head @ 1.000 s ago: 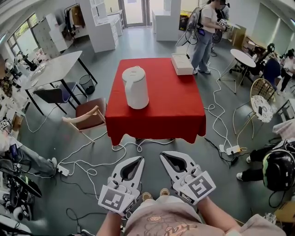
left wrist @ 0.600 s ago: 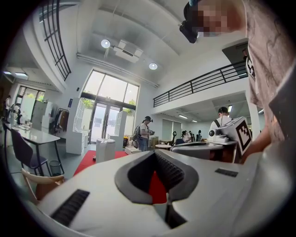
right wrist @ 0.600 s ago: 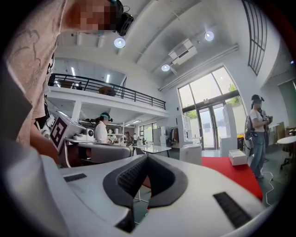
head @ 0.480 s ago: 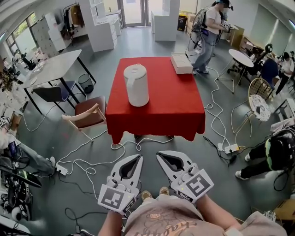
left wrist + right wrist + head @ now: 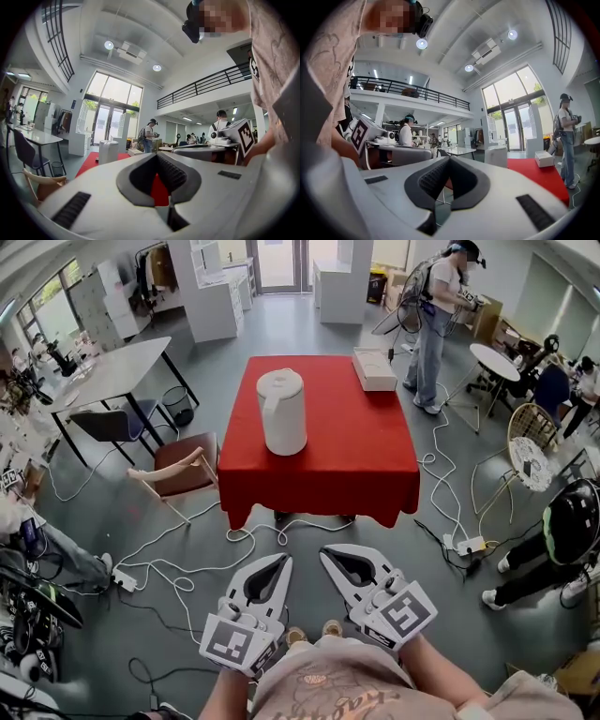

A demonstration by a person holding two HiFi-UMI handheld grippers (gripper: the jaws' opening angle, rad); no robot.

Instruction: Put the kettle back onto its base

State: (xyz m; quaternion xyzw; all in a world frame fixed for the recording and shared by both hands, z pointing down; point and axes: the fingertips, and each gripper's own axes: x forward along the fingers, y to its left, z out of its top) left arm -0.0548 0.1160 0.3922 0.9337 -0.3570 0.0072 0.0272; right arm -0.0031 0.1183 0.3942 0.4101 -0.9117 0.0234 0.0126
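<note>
1. The tall white cylindrical kettle (image 5: 281,412) stands upright on the left half of the red-clothed counter (image 5: 356,465), towards its far side; whether a base sits under it cannot be told
2. A flat white rectangular box (image 5: 375,369) lies at the far right corner of the same counter, well apart from the kettle
3. The left gripper (image 5: 284,560) is held low at the near edge of the head view, over the grey floor (image 5: 141,521) and well short of the counter; its fingers (image 5: 136,180) are closed tip to tip with nothing between them
4. The right gripper (image 5: 325,552) sits just beside it on the right, pointing towards the counter, and its fingers (image 5: 423,180) are likewise fully together and empty
5. A wooden chair with a brown seat (image 5: 180,470) stands close to the counter's left side
6. White cables (image 5: 187,563) trail across the floor between the grippers and the counter
7. A person in a white top and jeans (image 5: 439,315) stands beyond the counter's far right corner
</note>
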